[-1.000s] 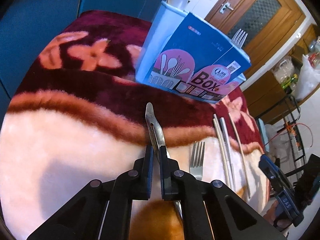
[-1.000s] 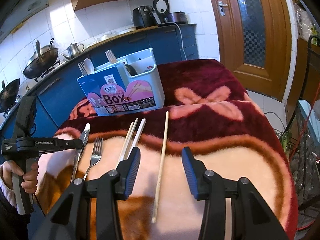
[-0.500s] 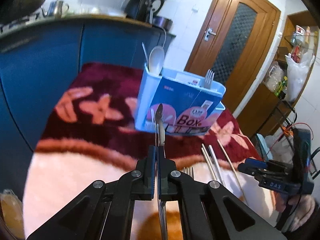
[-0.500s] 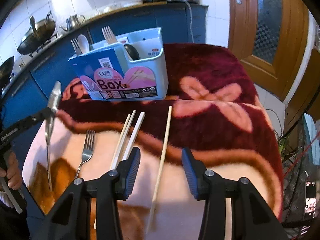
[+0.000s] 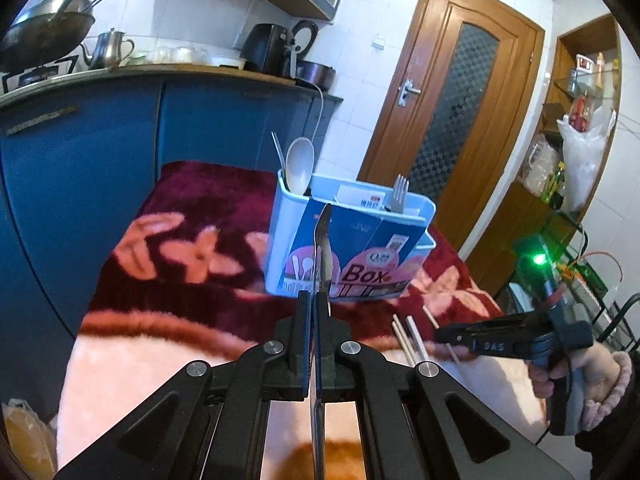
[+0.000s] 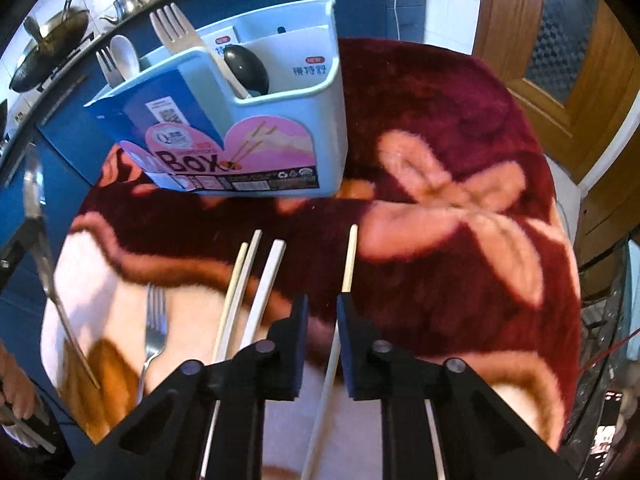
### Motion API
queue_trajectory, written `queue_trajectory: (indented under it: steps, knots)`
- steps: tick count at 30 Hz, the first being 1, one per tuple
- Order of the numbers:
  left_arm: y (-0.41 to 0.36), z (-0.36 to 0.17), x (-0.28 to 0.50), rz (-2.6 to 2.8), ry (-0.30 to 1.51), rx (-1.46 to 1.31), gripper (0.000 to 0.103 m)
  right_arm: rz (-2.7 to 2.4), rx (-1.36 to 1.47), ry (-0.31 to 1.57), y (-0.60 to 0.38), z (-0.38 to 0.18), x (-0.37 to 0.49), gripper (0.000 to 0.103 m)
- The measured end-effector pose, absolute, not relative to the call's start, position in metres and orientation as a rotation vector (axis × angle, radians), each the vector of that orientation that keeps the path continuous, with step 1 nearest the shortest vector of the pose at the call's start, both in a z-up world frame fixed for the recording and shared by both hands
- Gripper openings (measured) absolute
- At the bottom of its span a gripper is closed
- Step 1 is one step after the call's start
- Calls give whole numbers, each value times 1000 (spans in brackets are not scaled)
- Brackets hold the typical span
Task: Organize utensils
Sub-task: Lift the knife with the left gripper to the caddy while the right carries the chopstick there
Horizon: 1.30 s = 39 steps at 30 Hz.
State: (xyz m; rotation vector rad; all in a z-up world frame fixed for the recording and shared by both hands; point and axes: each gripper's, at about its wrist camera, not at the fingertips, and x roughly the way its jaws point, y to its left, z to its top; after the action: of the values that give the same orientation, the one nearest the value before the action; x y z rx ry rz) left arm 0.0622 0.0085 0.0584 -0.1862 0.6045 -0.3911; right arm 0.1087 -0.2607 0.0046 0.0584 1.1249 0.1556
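Note:
My left gripper (image 5: 314, 300) is shut on a metal table knife (image 5: 322, 248), held in the air with its blade pointing at the light blue utensil box (image 5: 352, 248). The knife also shows at the left of the right wrist view (image 6: 38, 240). The box (image 6: 288, 140) holds forks, a white spoon and a dark spoon. My right gripper (image 6: 322, 302) is partly closed around a single wooden chopstick (image 6: 349, 258) lying on the blanket; contact is unclear. Three more chopsticks (image 6: 256, 280) and a metal fork (image 6: 154, 320) lie to its left.
The table is covered by a dark red and pink fleece blanket (image 6: 460, 200). Blue kitchen cabinets (image 5: 80, 160) stand behind and left of the table, a wooden door (image 5: 460, 120) to the right. A wire rack (image 6: 608, 300) stands off the right edge.
My left gripper has lifted the knife off the blanket and levelled it toward the box. My right gripper has moved down over the single chopstick and its jaws have narrowed a lot.

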Motion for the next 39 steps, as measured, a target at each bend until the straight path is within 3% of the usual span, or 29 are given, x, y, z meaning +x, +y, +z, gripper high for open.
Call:
queue_trajectory:
  steps: [16,20,24,39]
  knots:
    - [13,60,65,-373,574,-214,1,117,65,1133,-264,5,113,11]
    - [15,61,65,-374,563,-221,1,125,98,1159,-269,-4,118,15]
    - [17,65,66,-369,547,-232,1,134,155,1149,-281,-6,121,8]
    - [21,111,86,-321,432,-234,1,192,343,768,-284,24,51,6]
